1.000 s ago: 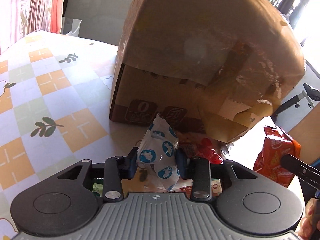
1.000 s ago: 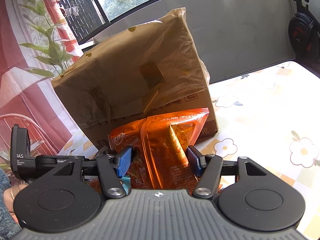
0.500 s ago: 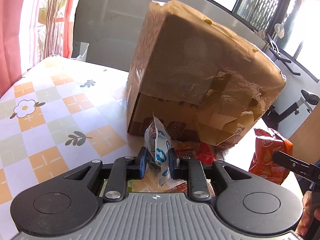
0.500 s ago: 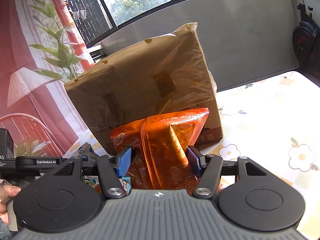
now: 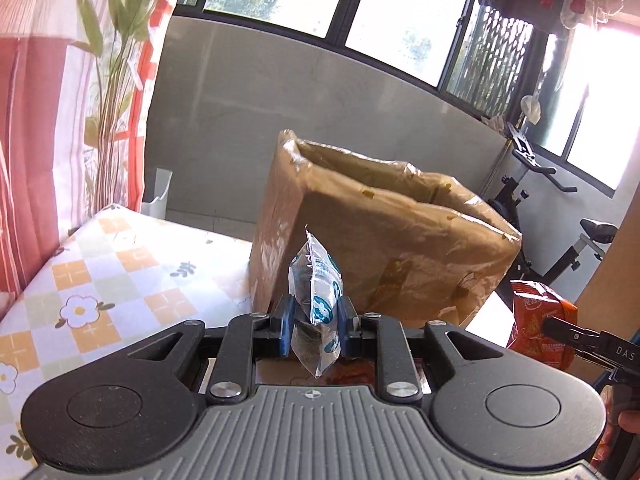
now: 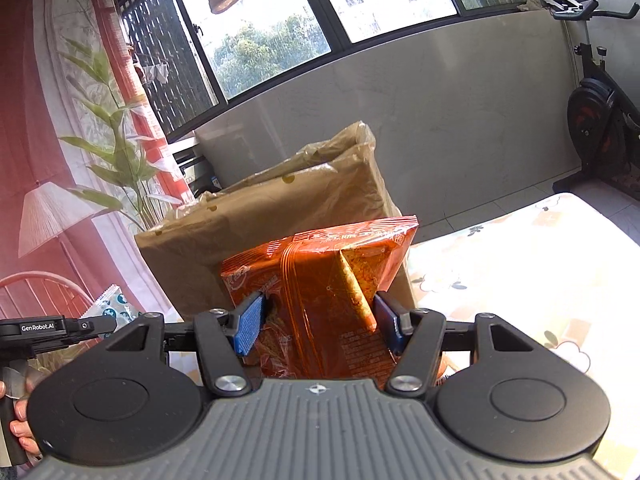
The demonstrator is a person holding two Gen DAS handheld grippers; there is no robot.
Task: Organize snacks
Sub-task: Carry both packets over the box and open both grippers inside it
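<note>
My left gripper (image 5: 314, 318) is shut on a small white packet with blue dots (image 5: 316, 300), held upright in the air in front of a tall cardboard box (image 5: 384, 248) whose top is open. My right gripper (image 6: 320, 312) is shut on a large orange chip bag (image 6: 328, 276), also lifted, before the same box (image 6: 260, 232). In the left wrist view the orange bag (image 5: 540, 320) and the right gripper's arm show at the right edge. In the right wrist view the white packet (image 6: 112, 306) shows at the far left, held by the left gripper.
The box stands on a table with a floral checked cloth (image 5: 100, 280). More snack wrappers (image 5: 360, 368) lie on the table below the left gripper. An exercise bike (image 6: 600, 120) stands beyond the table, and a plant (image 6: 116, 168) by the red curtain. A hand (image 6: 18, 412) holds the left gripper's handle.
Both grippers have risen with their snacks, so the box's open top now shows. The left jaws closed tighter on the white packet, which left the table.
</note>
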